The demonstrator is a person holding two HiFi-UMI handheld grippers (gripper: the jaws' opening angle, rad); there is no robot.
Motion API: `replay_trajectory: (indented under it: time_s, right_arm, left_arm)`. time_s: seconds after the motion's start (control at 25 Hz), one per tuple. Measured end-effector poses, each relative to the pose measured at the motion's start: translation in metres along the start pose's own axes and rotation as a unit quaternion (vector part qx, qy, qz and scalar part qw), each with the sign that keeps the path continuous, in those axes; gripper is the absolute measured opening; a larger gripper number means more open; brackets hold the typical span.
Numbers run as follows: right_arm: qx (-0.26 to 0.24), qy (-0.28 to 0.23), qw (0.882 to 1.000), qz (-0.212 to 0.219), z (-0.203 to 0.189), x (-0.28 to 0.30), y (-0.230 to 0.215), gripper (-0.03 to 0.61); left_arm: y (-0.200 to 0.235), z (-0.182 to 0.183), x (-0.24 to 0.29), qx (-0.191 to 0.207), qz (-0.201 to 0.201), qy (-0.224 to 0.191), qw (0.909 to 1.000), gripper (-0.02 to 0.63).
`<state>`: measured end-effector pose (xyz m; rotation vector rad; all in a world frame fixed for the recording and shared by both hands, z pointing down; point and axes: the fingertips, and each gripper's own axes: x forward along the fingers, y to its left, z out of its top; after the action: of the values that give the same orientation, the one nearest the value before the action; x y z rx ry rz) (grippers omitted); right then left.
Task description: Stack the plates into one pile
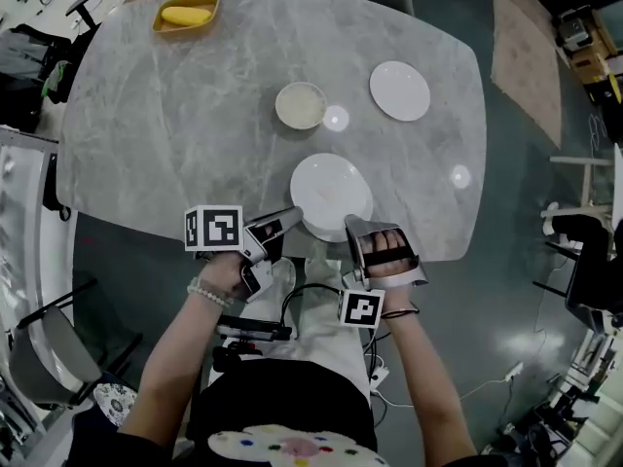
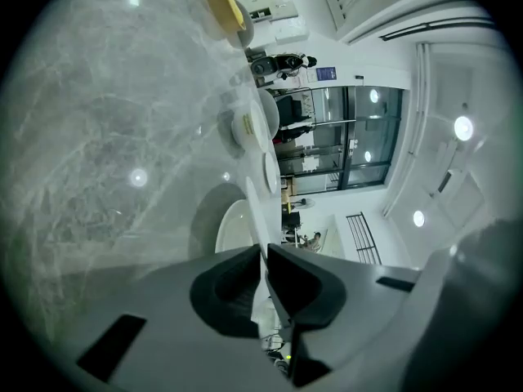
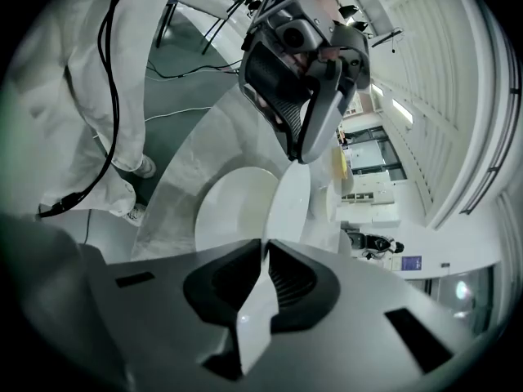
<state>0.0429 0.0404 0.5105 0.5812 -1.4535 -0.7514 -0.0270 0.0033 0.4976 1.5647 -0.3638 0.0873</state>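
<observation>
Marble tbl (image 1: 175,134) | big white plate (image 1: 331,188) at near edge, btwn both grippers | L gripper (image 1: 291,219) nearly closed, pinching plate's left rim | R gripper (image 1: 353,225) likewise clamped on right rim | small plate (image 1: 399,90) well apart at back

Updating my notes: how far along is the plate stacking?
Done: nothing stacked yet. In hand: left gripper and right gripper grip the near plate by its rim. Left: the far plate and the small dish lie separate.
</observation>
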Motion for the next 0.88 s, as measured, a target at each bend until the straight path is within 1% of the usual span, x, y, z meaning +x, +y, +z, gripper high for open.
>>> replay_trajectory:
  time_s: [0.12,0.32,0.6,0.72,0.8,0.88]
  right_arm:
    - [0.021,0.002,0.999,0.03,-0.003,-0.003,0.013,0.032]
    - [0.034,0.004,0.998,0.058,-0.006,-0.004,0.022,0.041]
    - [0.044,-0.013,0.995,0.093,-0.001,-0.009,0.033,0.049]
    - [0.051,-0.017,0.993,0.101,-0.001,-0.009,0.033,0.054]
    - [0.055,-0.016,0.993,0.107,-0.003,-0.009,0.035,0.055]
    - [0.047,-0.004,0.992,0.114,-0.009,-0.008,0.039,0.06]
  left_arm:
    - [0.004,-0.005,0.007,0.004,0.007,0.017,0.9998,0.035]
    - [0.011,-0.013,0.014,0.004,0.018,0.043,0.9989,0.035]
    - [0.023,-0.021,0.015,0.002,0.034,0.07,0.997,0.035]
    - [0.026,-0.023,0.017,0.005,0.041,0.08,0.996,0.035]
    - [0.028,-0.025,0.017,0.009,0.044,0.087,0.9952,0.037]
    - [0.03,-0.028,0.019,0.012,0.049,0.095,0.9941,0.037]
